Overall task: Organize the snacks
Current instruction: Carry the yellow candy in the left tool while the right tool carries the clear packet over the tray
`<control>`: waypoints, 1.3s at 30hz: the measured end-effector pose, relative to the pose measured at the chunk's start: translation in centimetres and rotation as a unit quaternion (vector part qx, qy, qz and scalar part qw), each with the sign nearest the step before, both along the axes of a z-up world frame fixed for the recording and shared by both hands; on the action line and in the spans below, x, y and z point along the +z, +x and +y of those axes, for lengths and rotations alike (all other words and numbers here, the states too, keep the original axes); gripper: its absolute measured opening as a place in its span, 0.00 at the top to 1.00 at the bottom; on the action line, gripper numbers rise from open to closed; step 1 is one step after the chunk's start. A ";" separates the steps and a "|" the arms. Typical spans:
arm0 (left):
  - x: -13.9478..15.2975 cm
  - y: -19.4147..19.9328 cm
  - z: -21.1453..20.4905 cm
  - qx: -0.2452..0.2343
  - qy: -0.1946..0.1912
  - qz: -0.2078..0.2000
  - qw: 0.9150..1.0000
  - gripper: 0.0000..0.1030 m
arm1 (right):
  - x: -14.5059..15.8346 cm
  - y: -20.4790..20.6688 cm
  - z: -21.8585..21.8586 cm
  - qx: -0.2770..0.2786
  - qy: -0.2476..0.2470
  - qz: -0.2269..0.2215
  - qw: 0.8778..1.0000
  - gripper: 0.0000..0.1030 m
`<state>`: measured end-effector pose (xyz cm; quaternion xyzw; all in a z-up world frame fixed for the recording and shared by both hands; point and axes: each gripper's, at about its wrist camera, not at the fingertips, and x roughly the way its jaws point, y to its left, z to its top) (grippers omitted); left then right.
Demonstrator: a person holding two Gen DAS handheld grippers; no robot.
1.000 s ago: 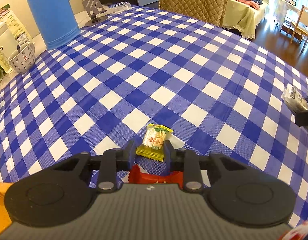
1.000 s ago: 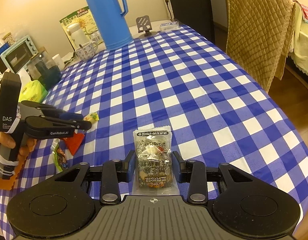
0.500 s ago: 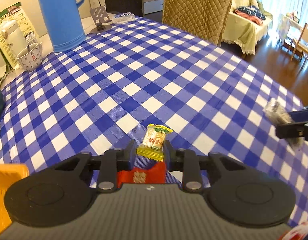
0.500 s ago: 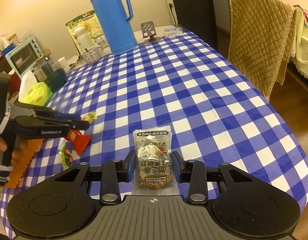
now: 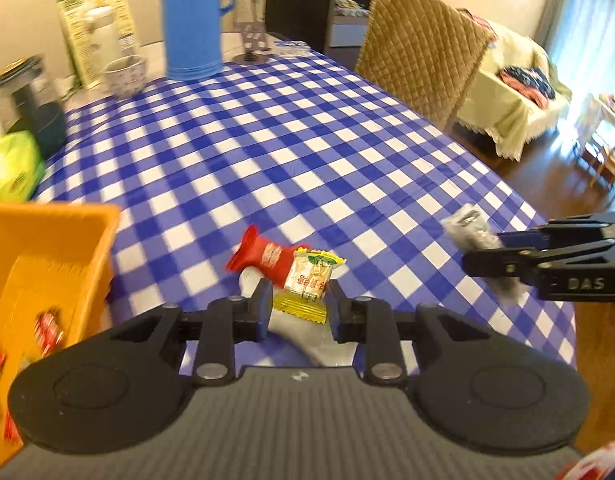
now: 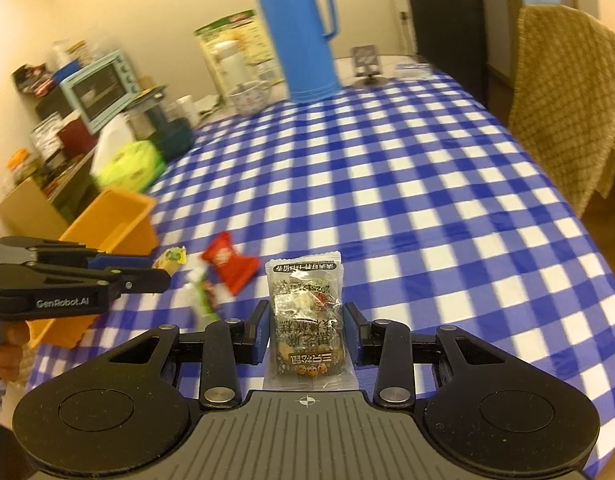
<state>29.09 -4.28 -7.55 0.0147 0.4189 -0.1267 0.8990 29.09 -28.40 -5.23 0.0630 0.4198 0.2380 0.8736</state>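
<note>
My left gripper (image 5: 299,304) is shut on a small yellow candy packet (image 5: 305,286) and holds it above the blue checked tablecloth (image 5: 307,140). A red candy packet (image 5: 267,258) lies on the cloth just beyond it. An orange bin (image 5: 51,210) with several red candies inside stands at the left. My right gripper (image 6: 307,324) is shut on a clear packet of mixed nuts (image 6: 305,312), held upright over the table. In the right wrist view the left gripper (image 6: 151,276) sits at the left with the yellow candy (image 6: 171,258), in front of the orange bin (image 6: 123,200).
A blue thermos (image 6: 299,36), a mug (image 6: 249,98) and a green bag (image 6: 127,164) stand along the far left side of the table. A chair with a quilted cover (image 6: 567,100) is at the right edge. A green-and-white wrapper (image 6: 201,300) lies near the red candy (image 6: 227,266).
My left gripper has risen and drawn back with the yellow candy; the orange bin has come into view at its left. The right gripper lifted a little with its nut packet.
</note>
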 end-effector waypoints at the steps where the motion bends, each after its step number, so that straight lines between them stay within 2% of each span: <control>1: 0.3 -0.7 0.4 0.008 -0.003 -0.001 1.000 0.75 | 0.1 -0.2 0.7 0.008 0.002 0.001 1.000 0.63; 11: 3.1 -6.8 6.9 0.095 -0.009 -0.022 0.995 0.75 | 1.5 -1.7 8.9 0.102 0.017 -0.006 0.995 0.63; 20: 4.6 -9.5 13.3 0.158 -0.001 -0.038 0.987 0.75 | 2.3 -2.6 17.3 0.175 0.027 -0.014 0.984 0.63; 31: 4.4 -8.5 20.0 0.187 0.011 -0.035 0.982 0.75 | 1.8 -1.5 25.6 0.200 0.034 0.000 0.979 0.63; 39: 3.5 -5.6 23.4 0.187 0.012 -0.026 0.982 0.75 | 0.8 0.7 29.9 0.183 0.028 0.015 0.983 0.63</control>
